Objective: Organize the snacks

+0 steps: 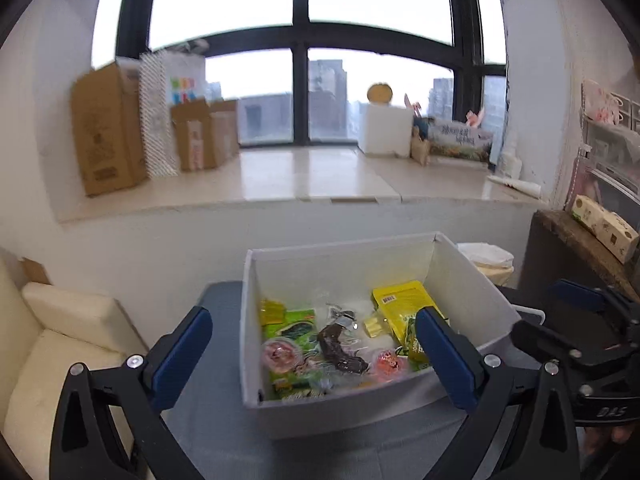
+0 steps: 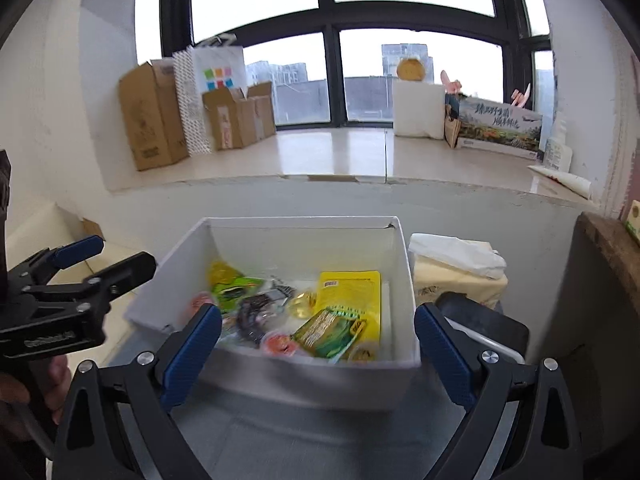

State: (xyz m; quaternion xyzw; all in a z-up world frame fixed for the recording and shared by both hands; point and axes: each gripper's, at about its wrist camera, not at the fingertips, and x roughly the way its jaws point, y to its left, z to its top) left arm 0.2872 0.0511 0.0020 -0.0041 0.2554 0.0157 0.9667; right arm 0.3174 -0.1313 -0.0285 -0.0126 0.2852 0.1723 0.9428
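Nearest to me, my left claw (image 1: 314, 354) and right claw (image 2: 318, 354) both hang with their blue pads spread wide apart, gripping nothing, each aimed down at the same white box (image 1: 344, 408) on the grey bench (image 1: 216, 412). I judge they hover side by side so either can reach in. The snacks lie loose inside the box: a yellow pouch (image 2: 350, 294) toward the right wall, a green packet (image 2: 330, 334) lying on it, round pink jelly cups (image 1: 280, 354), and a dark wrapped piece (image 1: 340, 348) in the middle. Just beyond the box stands a cream bin (image 2: 456, 276). Farther off, a pale windowsill (image 2: 332, 152) carries cardboard cartons (image 2: 150, 120) beneath a tall dark-framed window (image 2: 332, 40).
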